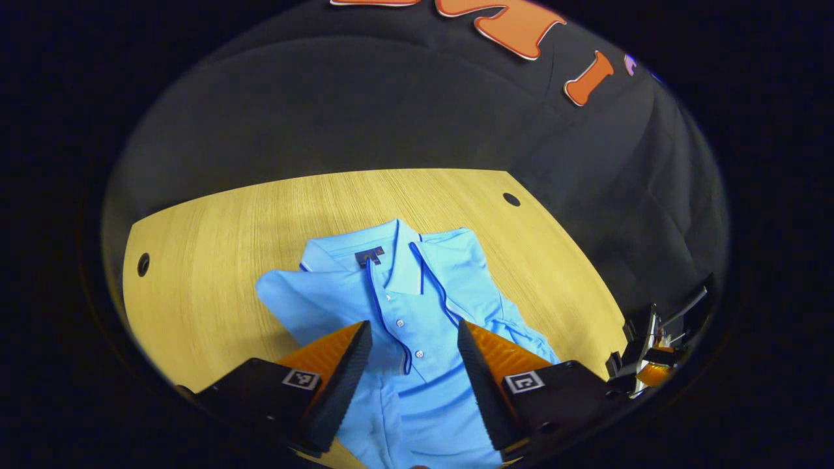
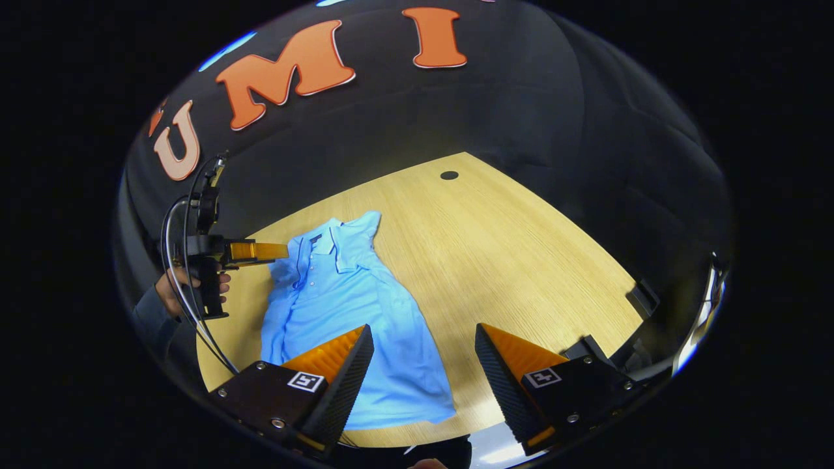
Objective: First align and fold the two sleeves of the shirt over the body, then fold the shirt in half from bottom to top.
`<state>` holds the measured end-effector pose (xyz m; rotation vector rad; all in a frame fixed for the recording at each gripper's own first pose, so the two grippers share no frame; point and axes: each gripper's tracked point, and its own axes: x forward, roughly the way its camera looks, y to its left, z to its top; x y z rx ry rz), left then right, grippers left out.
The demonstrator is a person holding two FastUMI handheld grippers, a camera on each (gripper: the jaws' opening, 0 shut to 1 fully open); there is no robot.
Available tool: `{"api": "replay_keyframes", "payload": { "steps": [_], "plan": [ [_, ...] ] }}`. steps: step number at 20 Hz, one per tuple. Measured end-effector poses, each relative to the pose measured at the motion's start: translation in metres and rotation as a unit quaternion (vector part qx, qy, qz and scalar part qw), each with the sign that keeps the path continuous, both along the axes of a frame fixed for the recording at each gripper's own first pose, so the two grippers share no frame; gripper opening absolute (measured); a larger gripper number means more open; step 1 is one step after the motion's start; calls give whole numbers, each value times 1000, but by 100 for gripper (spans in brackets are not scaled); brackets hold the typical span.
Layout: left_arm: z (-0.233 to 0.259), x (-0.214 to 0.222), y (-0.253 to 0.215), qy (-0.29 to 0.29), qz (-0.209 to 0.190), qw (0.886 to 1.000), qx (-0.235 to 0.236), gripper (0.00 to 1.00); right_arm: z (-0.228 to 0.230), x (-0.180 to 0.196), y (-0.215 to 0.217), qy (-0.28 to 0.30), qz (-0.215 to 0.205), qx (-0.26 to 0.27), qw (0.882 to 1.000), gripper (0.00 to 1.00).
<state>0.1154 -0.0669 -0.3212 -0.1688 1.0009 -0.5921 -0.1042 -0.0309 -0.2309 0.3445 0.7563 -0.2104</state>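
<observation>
Shirt point(image 2: 352, 306): light blue polo with darker blue piping, lying face up on the table point(image 2: 521, 260), collar toward the far edge, hem toward the person.
Sleeves: both appear already brought in over the body; the outline reads narrow and long in the right gripper view. Judged: sleeve stage done or nearly so, bottom-to-top fold not yet made.
Left tool point(image 1: 414, 352): fingers spread wide, nothing between them; poised above the buttoned chest of the shirt point(image 1: 404, 312). Also seen in the right gripper view point(image 2: 277, 251), held by a hand point(image 2: 176, 286) beside the collar end.
Right tool point(image 2: 423, 355): fingers spread wide, nothing gripped; above the hem end, over the shirt's right edge and bare table.
Step in hand: judged to be the approach to the hem corners for the half fold.
Method, grip: take one hem corner in each tool, pinching all layers so the tucked sleeves do not slip out.
Method, carry: lift both corners level and together, bring the hem up to the shoulders, edges matched.
Risk: uneven lift would skew the fold; cloth near the left side looks rumpled, worth smoothing.
</observation>
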Motion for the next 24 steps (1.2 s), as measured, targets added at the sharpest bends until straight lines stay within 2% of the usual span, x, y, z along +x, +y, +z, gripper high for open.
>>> {"api": "replay_keyframes", "payload": {
  "steps": [1, 2, 3, 4, 5, 14, 24],
  "plan": [
    [2, -8, 6, -5, 4, 1000, 10, 98, -1, 2, 1, 2, 15, 0, 1000, 96],
    [5, -16, 13, -10, 8, 1000, 19, 99, -2, 3, 3, 3, 30, 0, 1000, 96],
    [9, -25, 18, -13, 13, 999, 26, 100, -3, 4, 4, 5, 45, -1, 999, 89],
    [12, -35, 22, -13, 20, 999, 29, 100, -4, 4, 3, 7, 58, -3, 998, 97],
    [13, -46, 25, -9, 27, 999, 31, 100, -6, 4, 2, 8, 69, -4, 998, 98],
    [8, -150, 59, 28, 86, 994, 65, 100, -53, -23, 12, 66, 165, -4, 984, 99],
    [-21, -264, 82, 94, 121, 984, 95, 100, -98, -61, 25, 130, 231, -10, 964, 99]
  ]
}}
